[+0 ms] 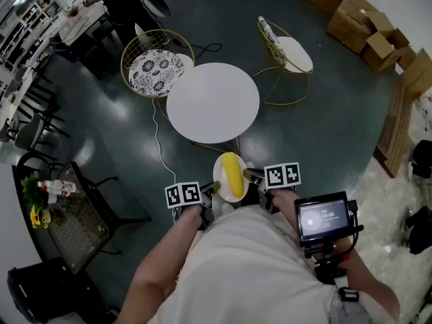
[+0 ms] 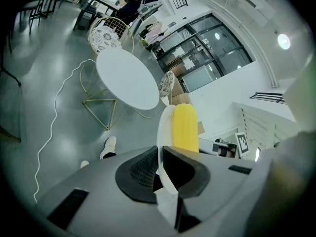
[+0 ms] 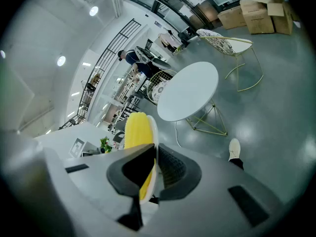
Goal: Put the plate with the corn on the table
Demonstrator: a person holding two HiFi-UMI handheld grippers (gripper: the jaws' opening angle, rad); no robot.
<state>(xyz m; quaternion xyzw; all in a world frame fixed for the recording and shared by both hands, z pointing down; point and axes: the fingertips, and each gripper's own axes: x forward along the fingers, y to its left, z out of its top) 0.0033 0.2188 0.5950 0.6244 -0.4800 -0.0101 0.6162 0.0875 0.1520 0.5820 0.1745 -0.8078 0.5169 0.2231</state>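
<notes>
A white plate [image 1: 221, 179] with a yellow corn cob [image 1: 233, 173] on it is held in the air close to the person's body, short of the round white table [image 1: 212, 102]. My left gripper [image 1: 209, 193] is shut on the plate's left rim and my right gripper [image 1: 251, 176] is shut on its right rim. In the left gripper view the plate [image 2: 165, 132] stands edge-on between the black pads, corn [image 2: 185, 127] to its right, table [image 2: 124, 79] ahead. In the right gripper view the plate [image 3: 153, 137] and corn [image 3: 135, 130] show likewise, with the table [image 3: 190, 90] beyond.
Two gold wire chairs flank the table: one with a patterned cushion [image 1: 155, 69] at the far left, one [image 1: 287, 52] at the far right. A white cable [image 1: 158, 140] runs over the floor. A dark side table [image 1: 64, 211] with a bottle stands left. Cardboard boxes [image 1: 364, 22] lie far right.
</notes>
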